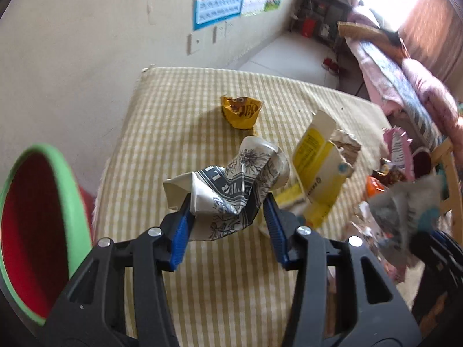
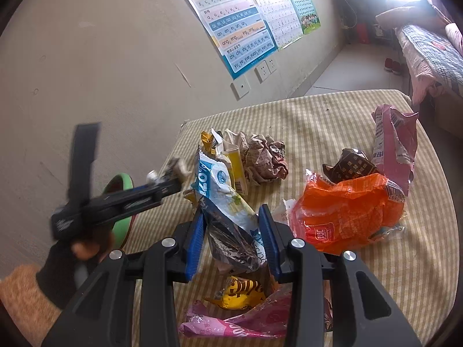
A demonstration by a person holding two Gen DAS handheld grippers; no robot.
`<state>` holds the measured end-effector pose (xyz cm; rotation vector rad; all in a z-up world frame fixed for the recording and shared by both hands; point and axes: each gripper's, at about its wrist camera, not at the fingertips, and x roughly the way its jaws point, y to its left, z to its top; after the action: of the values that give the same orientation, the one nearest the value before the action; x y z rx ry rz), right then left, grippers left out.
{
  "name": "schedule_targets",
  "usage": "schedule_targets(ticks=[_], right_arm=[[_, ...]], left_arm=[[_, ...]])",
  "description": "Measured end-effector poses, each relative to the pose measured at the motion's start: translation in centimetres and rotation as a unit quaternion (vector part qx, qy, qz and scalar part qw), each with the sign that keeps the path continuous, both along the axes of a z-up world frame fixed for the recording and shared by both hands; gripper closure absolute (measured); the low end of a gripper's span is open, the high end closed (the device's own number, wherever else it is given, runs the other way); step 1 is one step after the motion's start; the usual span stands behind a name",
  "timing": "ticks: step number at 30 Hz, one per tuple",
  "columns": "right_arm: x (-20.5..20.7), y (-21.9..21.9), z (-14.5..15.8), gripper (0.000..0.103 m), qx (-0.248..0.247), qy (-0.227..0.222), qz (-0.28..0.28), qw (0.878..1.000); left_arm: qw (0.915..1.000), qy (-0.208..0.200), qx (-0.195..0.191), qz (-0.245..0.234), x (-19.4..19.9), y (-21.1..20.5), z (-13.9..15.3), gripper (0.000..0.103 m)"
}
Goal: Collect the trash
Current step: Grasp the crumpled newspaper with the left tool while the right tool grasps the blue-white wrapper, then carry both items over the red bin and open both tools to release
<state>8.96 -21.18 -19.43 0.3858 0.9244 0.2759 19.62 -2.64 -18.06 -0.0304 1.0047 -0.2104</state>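
My left gripper (image 1: 228, 202) is shut on a crumpled white paper cup with dark print (image 1: 231, 190), held above the checked table (image 1: 173, 121). A red bin with a green rim (image 1: 43, 225) stands at the table's left side, to the left of the gripper. My right gripper (image 2: 231, 219) is shut on a white and blue foil wrapper (image 2: 228, 211), lifted above the table (image 2: 332, 115). The left gripper (image 2: 162, 185) shows blurred at the left in the right wrist view, in front of the bin's green rim (image 2: 121, 182).
On the table lie a yellow-brown snack wrapper (image 1: 240, 112), a yellow carton (image 1: 318, 159), an orange plastic bag (image 2: 347, 211), a pink bag (image 2: 396, 141), crumpled brown paper (image 2: 263, 156), a yellow wrapper (image 2: 240, 292) and a pink wrapper (image 2: 231, 324). A wall stands behind; a bed (image 1: 405, 86) is at right.
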Motion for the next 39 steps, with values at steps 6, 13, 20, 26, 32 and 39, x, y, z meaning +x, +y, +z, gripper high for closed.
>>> schedule_targets(ticks=[6,13,20,26,32,39], right_arm=[[-0.2,0.7,0.4,0.067,-0.008,-0.002,0.006,1.000],[-0.9,1.9,1.8,0.067,-0.016,-0.015,0.016,1.000],[-1.6,4.5,2.6,0.067,-0.013,-0.005,0.047,0.999],[-1.8,7.5,3.3,0.067,-0.015,0.002,0.081,0.997],[-1.1,10.7,4.2,0.067,-0.017,-0.003,0.114,0.993],[-0.1,14.2,4.6,0.067,-0.010,-0.004,0.148,0.989]], left_arm=[[0.9980,-0.020,-0.024,0.055,-5.7,3.0,2.0,0.057],[0.9959,-0.054,-0.009,0.072,-8.8,4.3,4.3,0.057],[0.9934,-0.082,-0.005,0.080,-10.1,6.0,6.0,0.057],[0.9917,-0.083,-0.013,0.097,-10.9,8.0,6.1,0.057],[0.9893,-0.084,-0.013,0.119,-11.1,10.2,6.1,0.057],[0.9858,-0.087,-0.008,0.143,-11.6,12.7,6.1,0.057]])
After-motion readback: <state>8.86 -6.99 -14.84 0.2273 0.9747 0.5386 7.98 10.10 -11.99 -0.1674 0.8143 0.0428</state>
